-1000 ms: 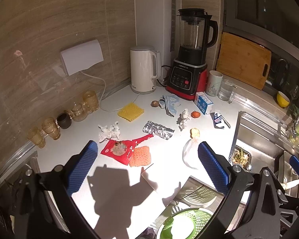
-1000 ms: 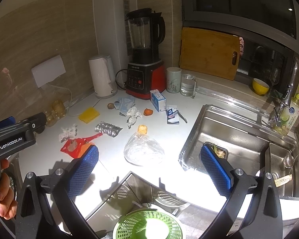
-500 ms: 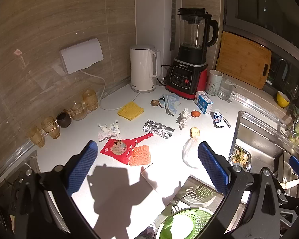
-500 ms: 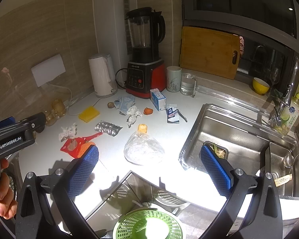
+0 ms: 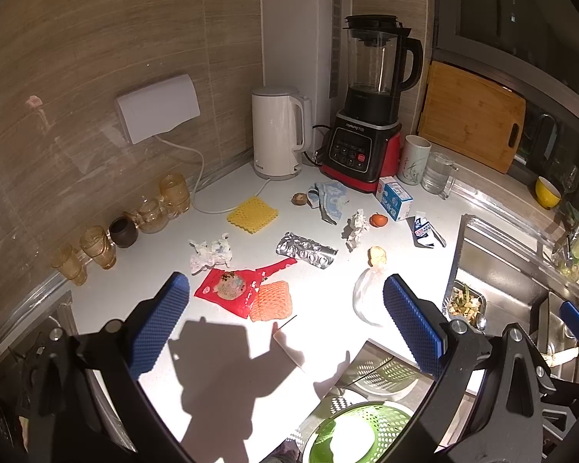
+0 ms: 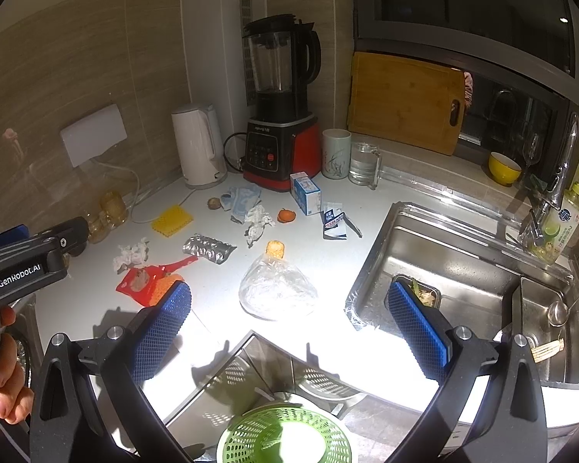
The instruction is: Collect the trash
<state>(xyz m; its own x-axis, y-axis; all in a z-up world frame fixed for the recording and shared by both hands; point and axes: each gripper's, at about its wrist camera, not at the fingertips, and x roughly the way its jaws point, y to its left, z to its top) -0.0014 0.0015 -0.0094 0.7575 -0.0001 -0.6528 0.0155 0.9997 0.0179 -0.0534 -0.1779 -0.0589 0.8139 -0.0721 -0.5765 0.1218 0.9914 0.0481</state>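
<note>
Trash lies scattered on the white counter (image 5: 166,270): a red snack wrapper (image 5: 227,287), an orange foam net (image 5: 271,301), crumpled tissue (image 5: 210,250), a foil blister pack (image 5: 307,250), a clear plastic bag (image 6: 276,289), a small carton (image 6: 334,223) and food scraps. A green perforated bin (image 6: 285,438) stands on the floor below the counter edge. My left gripper (image 5: 285,324) is open and empty above the near counter. My right gripper (image 6: 289,328) is open and empty, above the counter edge near the plastic bag.
A white kettle (image 5: 278,135), a red-based blender (image 5: 366,135), a mug (image 5: 415,160), a glass jug (image 5: 438,173) and a milk box (image 5: 393,197) stand at the back. Amber glasses (image 5: 96,239) line the left wall. A steel sink (image 6: 463,289) lies to the right.
Both grippers have barely shifted; nothing on the counter has moved.
</note>
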